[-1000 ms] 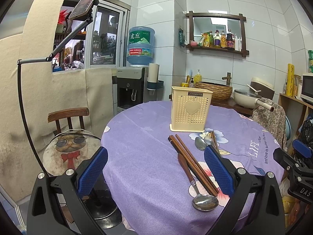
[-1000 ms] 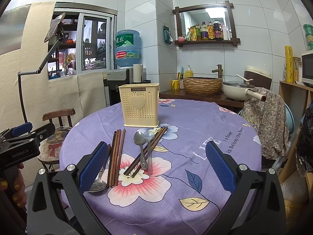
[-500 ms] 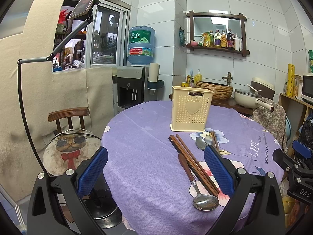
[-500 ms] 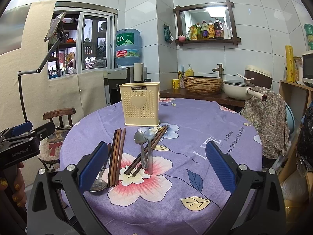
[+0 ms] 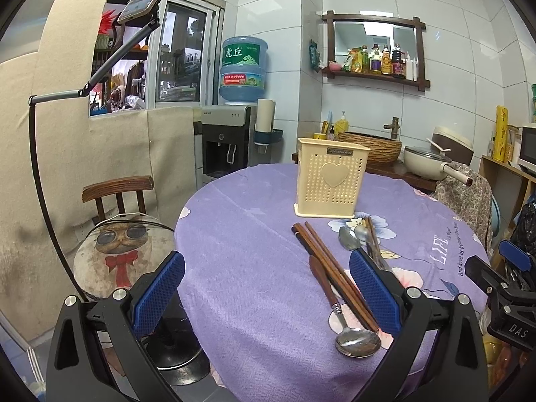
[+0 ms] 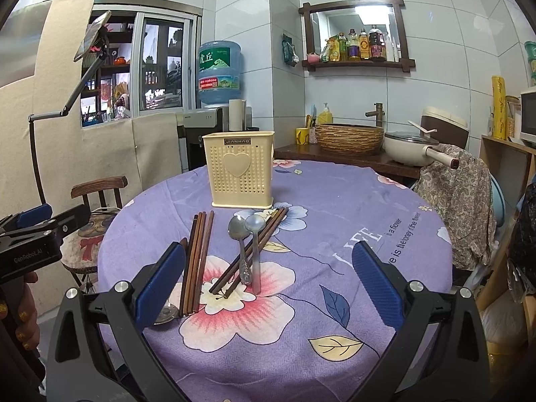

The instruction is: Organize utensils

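On the round table, under a purple flowered cloth, a cream perforated holder with a heart on its front stands upright toward the far side, its mouth open to the top — the likely home for everything lying loose before it. The utensils lie flat on the cloth in two groups: a bundle of dark wooden chopsticks side by side with a wood-handled spoon just beside them, its bowl near the table's edge, and, a little to the right, two metal spoons laid across another pair of chopsticks, which run slantwise toward the holder's foot. Laid this way, each group can be taken from above or from the near end. The left gripper hangs over the table's near-left edge, its blue pads spread wide with nothing between them; the right gripper hangs likewise wide apart and empty, framing the crossed spoons and chopsticks. Judging from this, sorting has not begun — no utensil stands in the holder that can be seen. Against the pictures of a second ago almost nothing differs: both grippers hold the same spread, and the holder and utensils lie where they lay.
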Demonstrator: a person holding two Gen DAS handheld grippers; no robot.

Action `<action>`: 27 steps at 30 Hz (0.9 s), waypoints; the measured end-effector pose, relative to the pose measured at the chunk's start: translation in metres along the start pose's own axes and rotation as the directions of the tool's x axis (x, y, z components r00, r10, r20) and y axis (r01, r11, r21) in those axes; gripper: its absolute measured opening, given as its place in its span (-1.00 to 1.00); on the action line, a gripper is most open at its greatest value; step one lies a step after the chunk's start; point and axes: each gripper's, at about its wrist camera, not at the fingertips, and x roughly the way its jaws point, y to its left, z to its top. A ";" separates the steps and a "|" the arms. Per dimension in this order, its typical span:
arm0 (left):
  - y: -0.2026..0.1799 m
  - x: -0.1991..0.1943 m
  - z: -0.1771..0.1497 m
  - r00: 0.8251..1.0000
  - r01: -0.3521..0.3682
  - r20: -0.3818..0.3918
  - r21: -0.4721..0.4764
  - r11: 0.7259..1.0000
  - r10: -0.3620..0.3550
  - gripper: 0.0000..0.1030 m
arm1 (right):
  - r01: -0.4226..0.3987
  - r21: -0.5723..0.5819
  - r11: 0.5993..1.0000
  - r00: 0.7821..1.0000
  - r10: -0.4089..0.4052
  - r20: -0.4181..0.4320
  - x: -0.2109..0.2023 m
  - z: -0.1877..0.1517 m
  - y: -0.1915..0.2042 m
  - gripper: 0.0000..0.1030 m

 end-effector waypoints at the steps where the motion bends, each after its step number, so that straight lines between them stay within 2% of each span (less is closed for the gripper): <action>1: 0.002 0.003 -0.001 1.000 -0.007 -0.011 -0.002 1.000 0.007 0.88 | 0.001 -0.002 1.000 1.000 -0.001 -0.005 0.003 0.000 -0.001 0.91; 5: 0.010 0.015 -0.004 0.998 -0.017 -0.067 -0.014 1.000 0.016 0.88 | -0.003 -0.002 1.000 0.999 0.003 -0.037 0.018 0.001 -0.005 0.91; 9: 0.019 0.029 -0.006 0.993 -0.056 -0.106 -0.012 0.998 0.055 0.88 | -0.001 -0.008 1.000 0.997 0.001 -0.075 0.038 0.001 -0.011 0.91; 14: 0.026 0.056 -0.002 0.980 -0.090 -0.178 -0.003 0.996 0.088 0.88 | -0.007 -0.005 1.000 0.987 0.006 -0.163 0.071 0.007 -0.019 0.91; 16: 0.027 0.068 0.000 0.975 -0.080 -0.209 -0.013 0.997 0.076 0.88 | -0.035 0.014 0.999 0.977 0.037 -0.209 0.086 0.009 -0.024 0.91; 18: 0.026 0.081 0.004 0.968 -0.066 -0.242 -0.020 0.998 0.059 0.84 | -0.025 0.021 0.999 0.969 0.030 -0.245 0.099 0.011 -0.028 0.91; 23: 0.020 0.100 0.018 0.963 -0.024 -0.270 -0.021 0.999 0.018 0.65 | -0.043 0.011 0.999 0.963 0.044 -0.265 0.116 0.018 -0.031 0.90; 27: 0.006 0.113 0.023 0.942 0.046 -0.331 -0.021 0.999 -0.051 0.45 | -0.074 0.035 0.997 0.943 0.081 -0.321 0.137 0.022 -0.034 0.79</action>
